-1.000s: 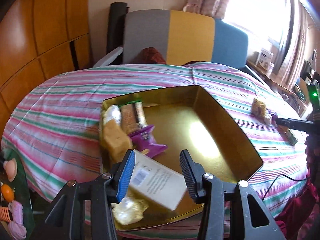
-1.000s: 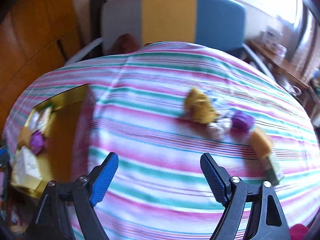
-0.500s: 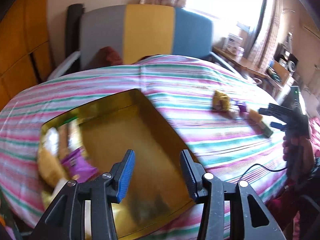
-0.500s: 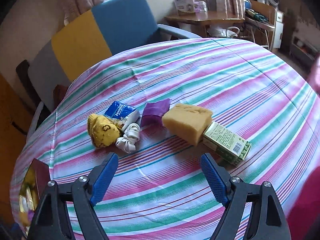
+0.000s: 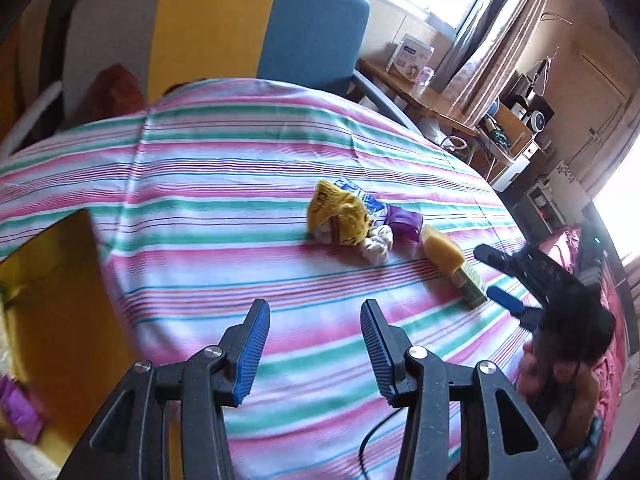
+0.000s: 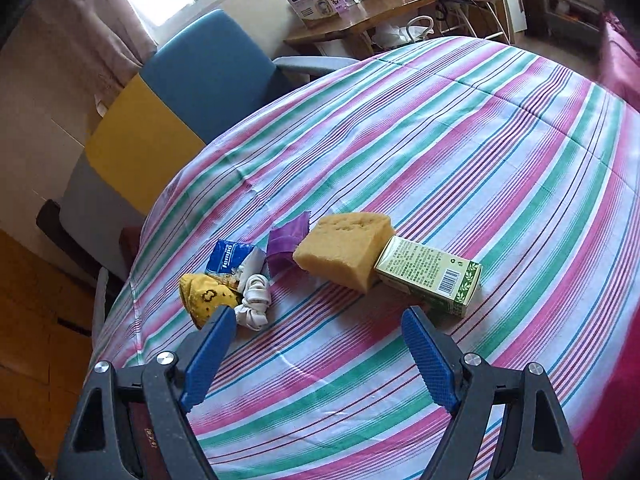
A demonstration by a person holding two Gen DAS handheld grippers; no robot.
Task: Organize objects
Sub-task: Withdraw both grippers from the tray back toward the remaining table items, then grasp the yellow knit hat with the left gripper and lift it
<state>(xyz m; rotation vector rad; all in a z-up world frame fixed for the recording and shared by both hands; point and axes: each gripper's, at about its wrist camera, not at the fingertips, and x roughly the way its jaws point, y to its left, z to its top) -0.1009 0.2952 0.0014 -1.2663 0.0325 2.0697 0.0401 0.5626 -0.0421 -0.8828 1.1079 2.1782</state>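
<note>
On the striped tablecloth lie a yellow sponge [image 6: 344,250], a green carton [image 6: 430,276], a purple wrapper [image 6: 286,242], a blue tissue pack [image 6: 230,260], a yellow patterned cloth [image 6: 206,298] and a white bundle [image 6: 254,306]. My right gripper [image 6: 316,320] is open and empty, just in front of the sponge and carton. My left gripper [image 5: 314,312] is open and empty above bare cloth, short of the same pile [image 5: 348,216]. The gold box [image 5: 52,300] is at the left edge of the left wrist view, with a purple wrapper [image 5: 18,416] inside. The right gripper [image 5: 500,276] shows there beside the carton [image 5: 470,282].
A grey, yellow and blue chair [image 5: 216,28] stands behind the table. A wooden side table [image 6: 360,12] with a white box and clutter is at the back right. A black cable [image 5: 376,436] hangs at the table's near edge.
My left gripper swung right, away from the gold box, and now faces the pile. My right gripper moved closer to the sponge and carton. Both stayed open.
</note>
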